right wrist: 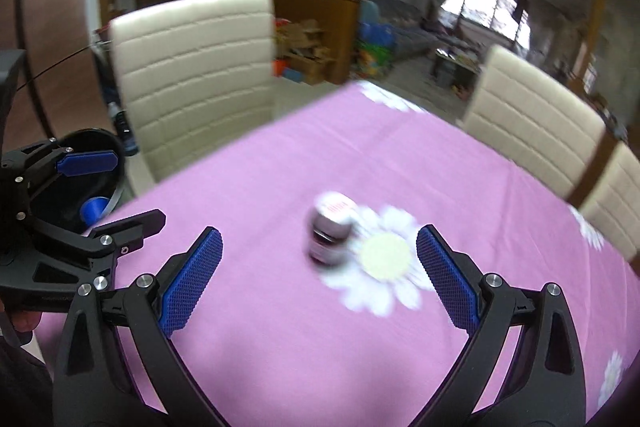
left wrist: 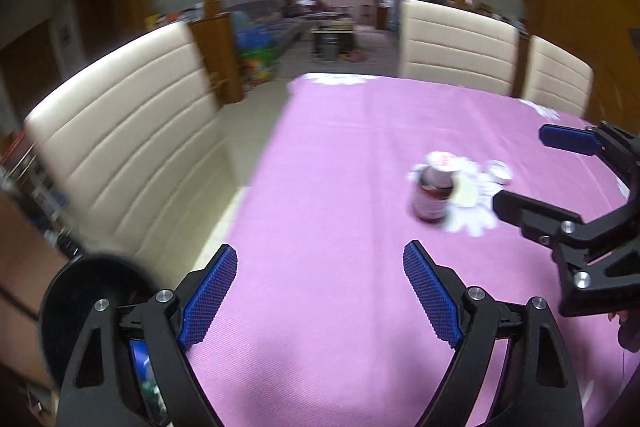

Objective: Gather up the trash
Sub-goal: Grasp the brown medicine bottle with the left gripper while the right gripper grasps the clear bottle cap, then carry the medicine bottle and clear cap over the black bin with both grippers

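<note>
The small jar (right wrist: 331,229), dark-bodied with a pale lid and blurred, stands upright at the frame's centre on the pink tablecloth (right wrist: 280,327), touching a printed daisy. The right gripper (right wrist: 320,271) and left gripper (left wrist: 320,291) both gape wide, empty. A hasty sweep could topple it, rolling it away from the black bin (right wrist: 80,187) at left.

Motion blur smears the small dark bottle (right wrist: 331,231) on the tabletop (right wrist: 280,327); the print on its pale cap and label cannot be read. A small pale thing (left wrist: 501,171) just right of it is too blurred to name. The black bin (right wrist: 86,183) at the near left is half hidden behind the left tool (right wrist: 110,191), and the far room is indistinct.
</note>
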{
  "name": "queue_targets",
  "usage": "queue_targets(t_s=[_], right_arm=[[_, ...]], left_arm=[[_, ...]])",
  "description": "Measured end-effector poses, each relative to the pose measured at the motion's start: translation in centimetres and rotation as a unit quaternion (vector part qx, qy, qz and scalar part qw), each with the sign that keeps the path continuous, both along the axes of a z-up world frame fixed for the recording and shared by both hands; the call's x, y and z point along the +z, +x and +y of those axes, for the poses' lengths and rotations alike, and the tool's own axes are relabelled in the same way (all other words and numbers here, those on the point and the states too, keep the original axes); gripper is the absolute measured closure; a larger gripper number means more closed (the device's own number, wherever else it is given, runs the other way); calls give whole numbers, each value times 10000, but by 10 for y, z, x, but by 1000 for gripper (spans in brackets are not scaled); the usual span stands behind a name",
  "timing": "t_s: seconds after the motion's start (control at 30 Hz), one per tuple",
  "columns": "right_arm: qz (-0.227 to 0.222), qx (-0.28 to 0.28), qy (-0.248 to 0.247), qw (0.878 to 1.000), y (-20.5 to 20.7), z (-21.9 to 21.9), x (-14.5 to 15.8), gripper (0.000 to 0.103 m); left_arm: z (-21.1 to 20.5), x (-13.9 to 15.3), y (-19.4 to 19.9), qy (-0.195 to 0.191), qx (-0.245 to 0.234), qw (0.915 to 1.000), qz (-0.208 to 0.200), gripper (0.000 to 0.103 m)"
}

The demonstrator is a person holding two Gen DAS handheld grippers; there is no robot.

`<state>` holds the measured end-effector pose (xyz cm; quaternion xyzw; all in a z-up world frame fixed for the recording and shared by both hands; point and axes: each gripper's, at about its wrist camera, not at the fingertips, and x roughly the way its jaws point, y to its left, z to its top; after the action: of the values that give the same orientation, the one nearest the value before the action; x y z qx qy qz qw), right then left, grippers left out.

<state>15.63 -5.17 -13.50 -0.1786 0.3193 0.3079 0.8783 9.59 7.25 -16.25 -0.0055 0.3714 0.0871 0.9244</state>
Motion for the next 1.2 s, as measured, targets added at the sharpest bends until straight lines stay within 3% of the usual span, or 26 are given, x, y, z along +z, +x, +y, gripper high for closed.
queue_targets(t_s=[0.17,0.33,0.47,0.8,0.93,1.03,1.1,1.17,1.2], right_arm=[[146,-474,-120,9987,24,-38,-16,7],[345,-828,-76,9959,55,-67,-35,10],[475,-980,-135,9940,80,-78,-50,24],[732,-1014,-17,9921,124,-76,-81,25],[822,-957,-63,9920,135,-69,-91,35],[877,-924,-125,9918,140,-65,-98,45],[930,-889,-99,9916,141,-64,-100,62],[983,-843,-58,9916,140,-63,-100,62],[977,-816,-80,9918,138,-62,-100,62]], left_arm=[[-41,-12,30,137,-575,9982,-15,20],[-61,-25,60,146,-829,9963,162,20],[-69,-36,84,162,-925,9952,273,20],[-69,-58,119,157,-915,9948,415,20],[-69,-66,125,193,-897,9948,444,21],[-68,-68,127,197,-908,9945,475,31],[-68,-71,129,157,-922,9941,551,43],[-66,-73,130,90,-938,9936,624,59],[-66,-73,129,84,-923,9938,616,59]])
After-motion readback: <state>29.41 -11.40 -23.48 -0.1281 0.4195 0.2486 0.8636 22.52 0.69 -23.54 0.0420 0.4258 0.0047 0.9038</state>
